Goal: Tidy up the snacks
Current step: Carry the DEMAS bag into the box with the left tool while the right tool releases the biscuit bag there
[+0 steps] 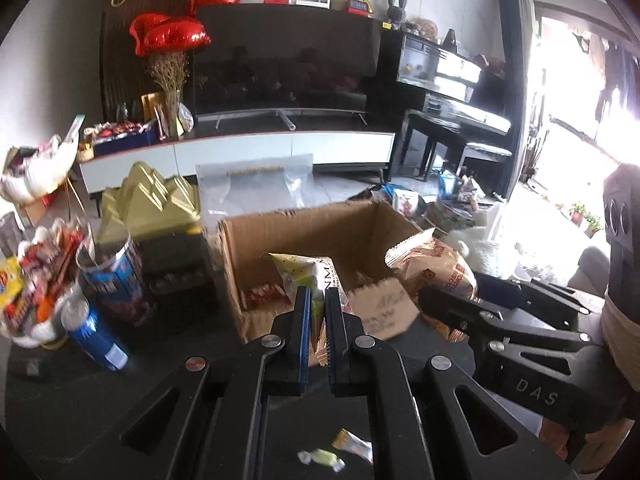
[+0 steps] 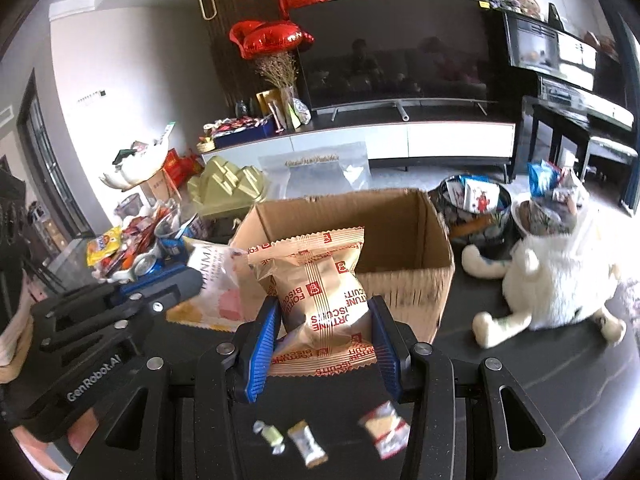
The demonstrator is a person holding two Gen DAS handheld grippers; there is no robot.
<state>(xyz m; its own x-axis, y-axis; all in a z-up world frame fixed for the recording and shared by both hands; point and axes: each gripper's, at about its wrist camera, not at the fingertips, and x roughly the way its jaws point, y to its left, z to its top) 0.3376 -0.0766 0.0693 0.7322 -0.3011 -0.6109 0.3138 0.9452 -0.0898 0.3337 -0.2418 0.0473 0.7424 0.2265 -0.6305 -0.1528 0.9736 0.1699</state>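
The right gripper [image 2: 325, 334] clamped its blue-padded fingers [image 2: 262, 344] on a tan Fortune Biscuits packet [image 2: 320, 292], held just before the open brown cardboard box [image 2: 404, 284] on the dark desk [image 2: 540, 360]. The left gripper [image 1: 317, 322] pinched a white-and-yellow snack pouch [image 1: 308, 276] at the box's near edge, beside it.

Big dark TV [image 1: 286, 62] on white console [image 1: 280, 150], black piano [image 1: 452, 80] right, glaring window [image 1: 576, 92]
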